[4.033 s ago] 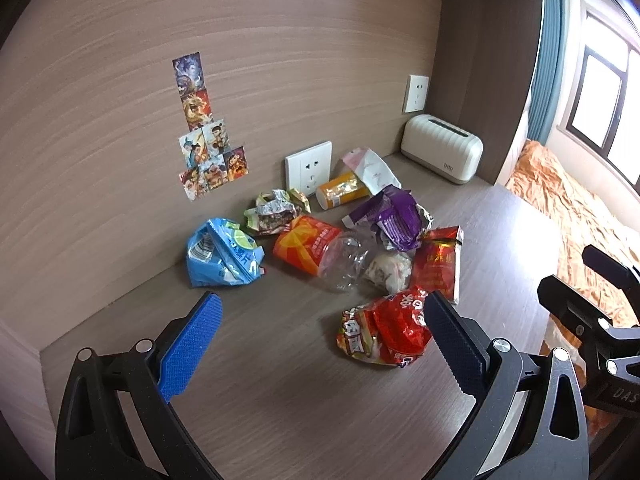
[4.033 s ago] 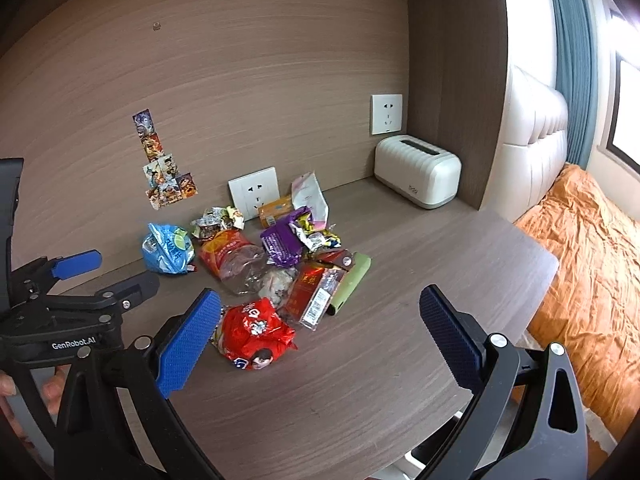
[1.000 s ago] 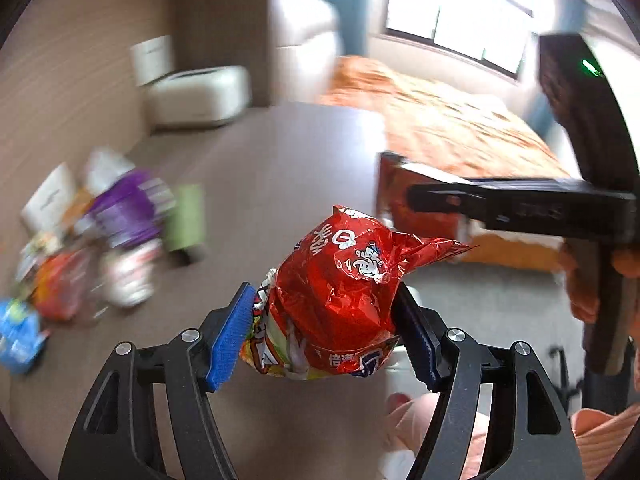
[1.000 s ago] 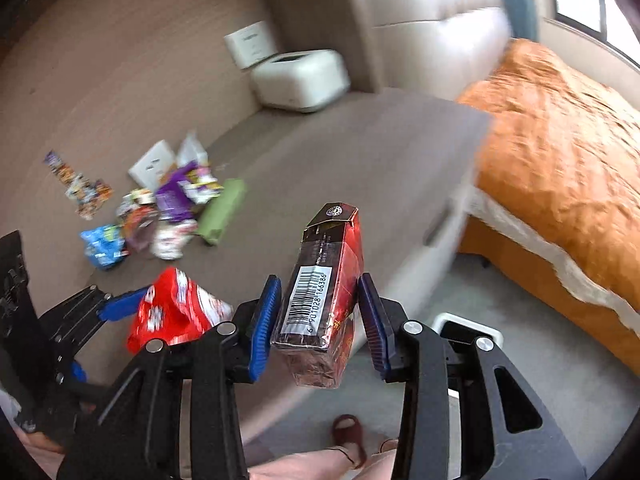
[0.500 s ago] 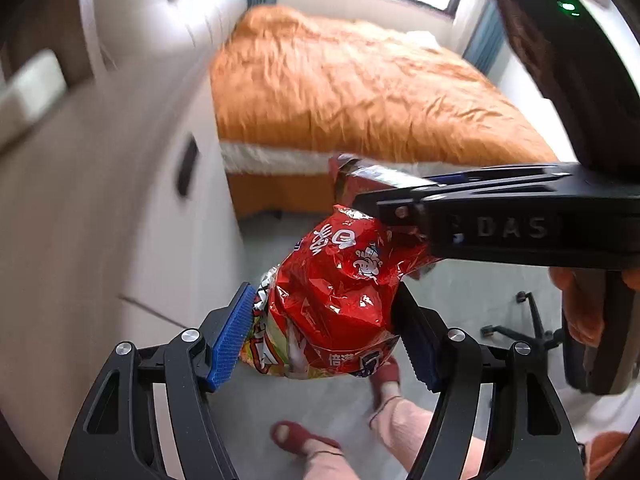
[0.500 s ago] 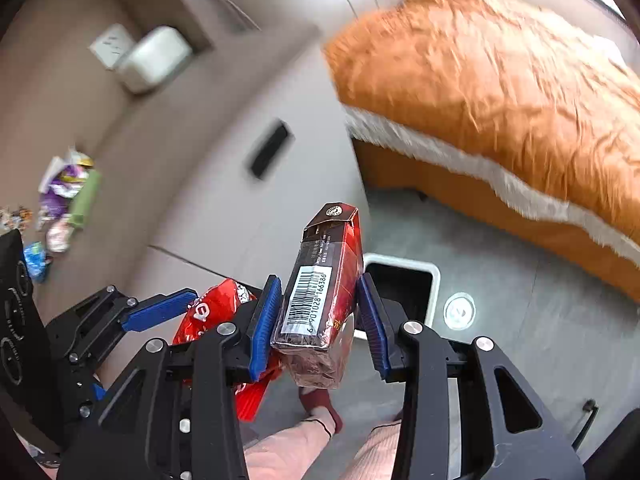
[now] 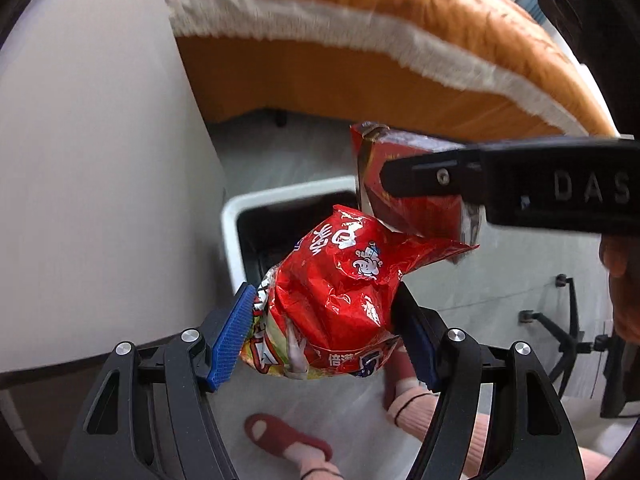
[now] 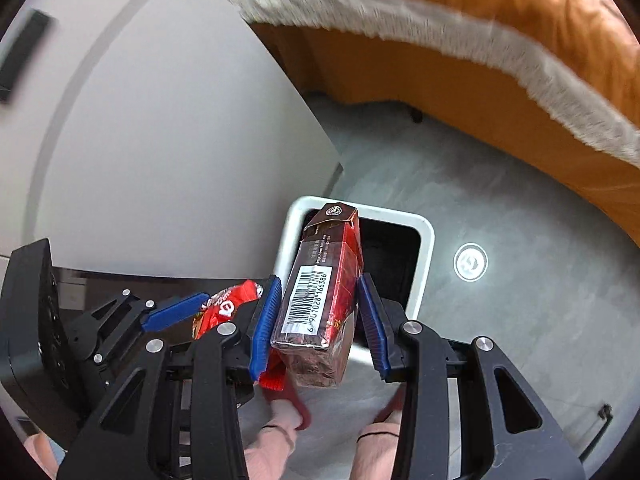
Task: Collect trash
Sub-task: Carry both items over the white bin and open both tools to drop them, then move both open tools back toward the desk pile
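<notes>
My left gripper (image 7: 324,332) is shut on a crumpled red snack bag (image 7: 340,292), which bulges between its blue pads. My right gripper (image 8: 318,320) is shut on a dark red carton (image 8: 320,300) with a barcode label, held upright. Both point steeply down over a white-rimmed bin (image 8: 424,236) with a black liner, standing on the grey floor. In the left wrist view the carton (image 7: 404,184) hangs just above and right of the bag, over the bin (image 7: 232,232). In the right wrist view the left gripper (image 8: 200,312) and its red bag (image 8: 228,308) sit at the left.
A white cabinet side (image 8: 160,140) stands close on the left of the bin. An orange bed (image 8: 500,40) with a white fringe fills the far side. The person's feet in red slippers (image 7: 288,436) stand below the grippers. A chair base (image 7: 560,328) is at the right.
Both grippers have swung away from the desk and dropped down toward the floor, each still holding its item. The bin now lies directly under them.
</notes>
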`<state>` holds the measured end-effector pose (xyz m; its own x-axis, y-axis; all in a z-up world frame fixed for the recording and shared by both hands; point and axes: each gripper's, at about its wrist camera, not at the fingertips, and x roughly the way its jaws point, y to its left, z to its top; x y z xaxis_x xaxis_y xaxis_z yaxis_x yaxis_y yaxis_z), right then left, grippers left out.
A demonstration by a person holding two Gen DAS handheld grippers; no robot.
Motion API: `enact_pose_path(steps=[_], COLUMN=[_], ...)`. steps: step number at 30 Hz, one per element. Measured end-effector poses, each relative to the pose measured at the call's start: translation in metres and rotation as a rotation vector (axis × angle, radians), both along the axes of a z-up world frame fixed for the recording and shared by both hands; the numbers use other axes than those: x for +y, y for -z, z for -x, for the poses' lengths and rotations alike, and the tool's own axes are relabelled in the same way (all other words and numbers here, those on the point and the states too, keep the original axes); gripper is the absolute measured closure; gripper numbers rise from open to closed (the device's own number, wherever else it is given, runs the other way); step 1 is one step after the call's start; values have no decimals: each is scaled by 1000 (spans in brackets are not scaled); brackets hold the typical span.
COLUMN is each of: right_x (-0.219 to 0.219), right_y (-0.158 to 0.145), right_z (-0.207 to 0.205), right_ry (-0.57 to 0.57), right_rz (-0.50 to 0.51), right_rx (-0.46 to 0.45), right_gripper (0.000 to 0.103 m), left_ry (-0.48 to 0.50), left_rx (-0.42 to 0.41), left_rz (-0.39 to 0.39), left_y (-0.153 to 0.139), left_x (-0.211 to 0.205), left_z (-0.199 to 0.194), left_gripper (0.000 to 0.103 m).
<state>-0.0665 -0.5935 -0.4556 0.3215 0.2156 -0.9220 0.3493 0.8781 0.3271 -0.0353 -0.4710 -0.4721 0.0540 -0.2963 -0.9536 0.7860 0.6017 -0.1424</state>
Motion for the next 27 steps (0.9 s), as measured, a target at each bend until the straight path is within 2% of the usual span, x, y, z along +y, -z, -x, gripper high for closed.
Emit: enact_pose_path(steps=[2,3,4,5,6,11,16,20,23,27], right_x=[-7,-9,-11,-14,-18,-27,-25,-22,-22,-21], right_y=[30,42,52,65,73,93,88,70,45,8], right_z=[-5,-7,-9,-9,-7,0,-1,-3,3,8], right_ry=[-18,-24,-27,-23,-5,10,-4,1,25,63], right_rz=[-7,-2,7,17,32,52,64,73,73,84], right_rx=[9,19,31,47,52,91,102,91,81,65], right_gripper=[61,59,40,8,4,4,4,4,4,4], left_ry=[-4,-8,-12,-17,-25,-53,-34,-31,-30,-27], left_rx=[7,9,18,27,23,4,-17,-24,-22,-35], left_rz=[-14,-22,-32,-43,-54,-96,-108,-94,-80,-54], left_y=[29,46,59,73,83,104,94,76,56,16], left_x=[-4,-5,-6,-10,-10,-10,-13,-13,-14,-8], left_z=[-2,-3,-4,-7,-8,-10,-11,-11,-10,-4], left_gripper=[32,22,12,5,5,5,5,5,5,5])
